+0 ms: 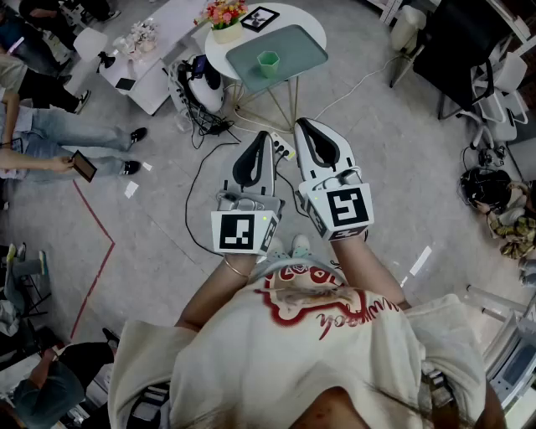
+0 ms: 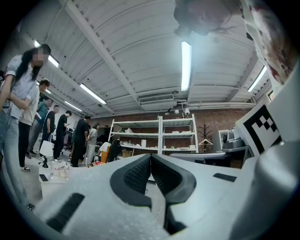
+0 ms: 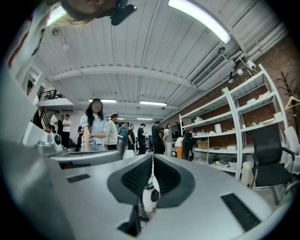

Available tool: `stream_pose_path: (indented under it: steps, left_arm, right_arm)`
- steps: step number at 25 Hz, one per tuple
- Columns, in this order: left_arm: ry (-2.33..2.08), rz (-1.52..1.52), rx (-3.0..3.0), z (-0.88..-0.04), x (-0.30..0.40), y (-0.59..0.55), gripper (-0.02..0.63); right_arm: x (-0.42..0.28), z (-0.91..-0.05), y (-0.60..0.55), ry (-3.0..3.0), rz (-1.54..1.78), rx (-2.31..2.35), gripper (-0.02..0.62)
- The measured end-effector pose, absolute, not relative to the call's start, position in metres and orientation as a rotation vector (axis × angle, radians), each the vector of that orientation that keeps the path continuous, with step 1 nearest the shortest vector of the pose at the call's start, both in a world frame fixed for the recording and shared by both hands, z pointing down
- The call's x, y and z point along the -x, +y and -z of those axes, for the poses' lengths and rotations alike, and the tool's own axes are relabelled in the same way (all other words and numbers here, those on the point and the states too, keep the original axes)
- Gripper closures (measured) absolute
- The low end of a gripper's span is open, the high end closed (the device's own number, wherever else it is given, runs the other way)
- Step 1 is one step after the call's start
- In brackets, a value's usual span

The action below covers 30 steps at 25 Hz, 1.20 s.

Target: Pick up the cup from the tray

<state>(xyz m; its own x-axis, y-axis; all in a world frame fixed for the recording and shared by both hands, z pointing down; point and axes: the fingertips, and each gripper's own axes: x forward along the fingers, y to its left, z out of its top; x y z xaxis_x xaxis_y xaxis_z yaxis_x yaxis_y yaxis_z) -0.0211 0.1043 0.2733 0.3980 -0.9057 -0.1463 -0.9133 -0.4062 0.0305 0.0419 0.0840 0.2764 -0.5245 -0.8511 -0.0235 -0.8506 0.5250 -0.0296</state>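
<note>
The cup, small and green, stands upright on a pale green tray that lies on the round white worktop. On the same worktop, at the tray's far edge, stand a pot of flowers and a framed picture. No gripper is near the cup; both are well short of the worktop, on its near side.

A person in a cream shirt with red print holds the two grippers side by side close to the chest, both pointing toward the worktop. The left gripper has its fingers pressed together: in the left gripper view the ribbed black pads meet at the tip with nothing between them. The right gripper is the same: in the right gripper view its fingers meet at the tip and pinch nothing. Through the small gap at their base a rounded white device shows on the floor behind.

In the head view that white device sits on the floor just beside the worktop's legs, among dark cables. Farther to the left of the worktop a seated person holds a phone.
</note>
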Motion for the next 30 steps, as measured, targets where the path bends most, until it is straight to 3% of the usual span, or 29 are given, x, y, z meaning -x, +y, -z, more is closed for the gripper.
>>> stream_pose_path:
  steps: [30]
  left_arm:
    - [1.761,-0.206,2.494,-0.274,0.011,0.077,0.592]
  right_arm:
    - [-0.060,-0.270,0.043,2.735,-0.024,1.464,0.564]
